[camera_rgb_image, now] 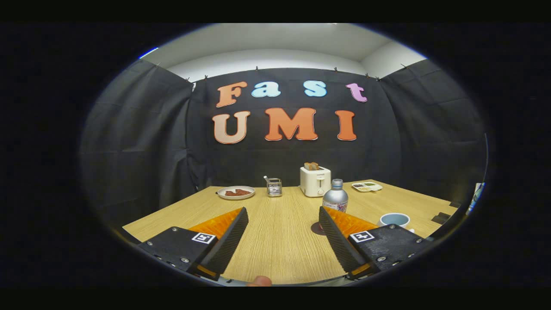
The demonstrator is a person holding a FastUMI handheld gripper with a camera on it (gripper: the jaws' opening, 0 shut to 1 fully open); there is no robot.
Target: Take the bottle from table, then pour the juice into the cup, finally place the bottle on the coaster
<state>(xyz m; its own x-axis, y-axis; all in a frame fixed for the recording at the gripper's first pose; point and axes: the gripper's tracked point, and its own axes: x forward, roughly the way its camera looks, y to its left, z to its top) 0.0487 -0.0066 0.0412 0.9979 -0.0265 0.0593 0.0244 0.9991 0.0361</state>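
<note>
Bottle [335, 196] stood upright on the table [280, 241], just beyond the tip of the right finger and a little to its right. It looked silvery, with a cap on top. A dark round coaster [317, 228] lay on the table nearer than the bottle, half hidden by that same finger, so the bottle was not on it. The cup [394, 219] sat to the right of the bottle and nearer, and I could not tell if any juice was in it.

The gripper [284, 214] was spread wide, with nothing between its fingers. It hung over the near part of the table.

Placing the bottle on the coaster was surely left to do. Whether the juice was poured, the picture could not say.

Far back stood a toaster [315, 181], a plate [236, 192] and a small rack [273, 187].
</note>
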